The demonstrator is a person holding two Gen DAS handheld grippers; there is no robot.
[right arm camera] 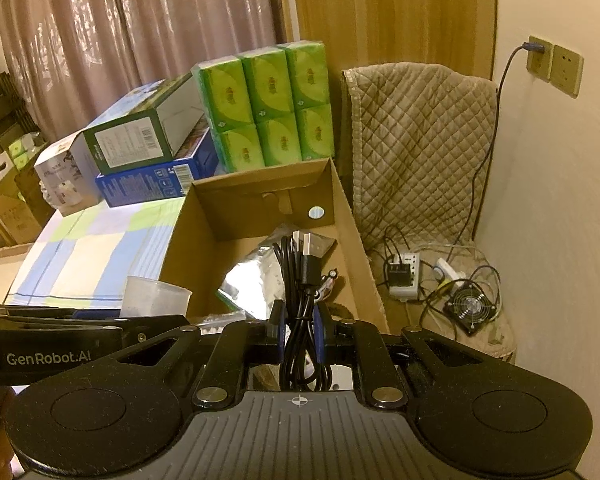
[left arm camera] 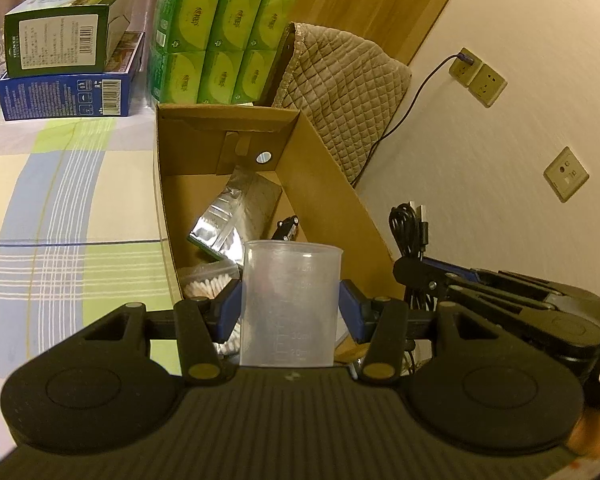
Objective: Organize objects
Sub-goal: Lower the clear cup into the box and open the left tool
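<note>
My left gripper point(left arm camera: 291, 312) is clamped on a clear measuring cup point(left arm camera: 290, 304) — blue pads pressed against both sides, cup upright, printed scale marks facing the camera. It hangs over the near end of the open cardboard box point(left arm camera: 332, 184). My right gripper point(right arm camera: 299, 334) is clamped on a bundled black USB cable point(right arm camera: 300, 280), jaws nearly together with the coil pinched between them and the plugs sticking up past the fingertips (also above the box). In the left view the right gripper and its cable show at the right edge, just beside the box wall.

Inside the box: a silver foil pouch point(left arm camera: 228, 216), a tub of cotton swabs point(left arm camera: 208, 284) at the near left corner, and a small dark item by the right wall — too small to tell what. The box sits on a checked cloth point(left arm camera: 60, 200). Behind it a pack of green tissue packs point(left arm camera: 220, 36); to their left a green carton point(left arm camera: 60, 28) stacked on a blue carton point(left arm camera: 64, 92).
</note>
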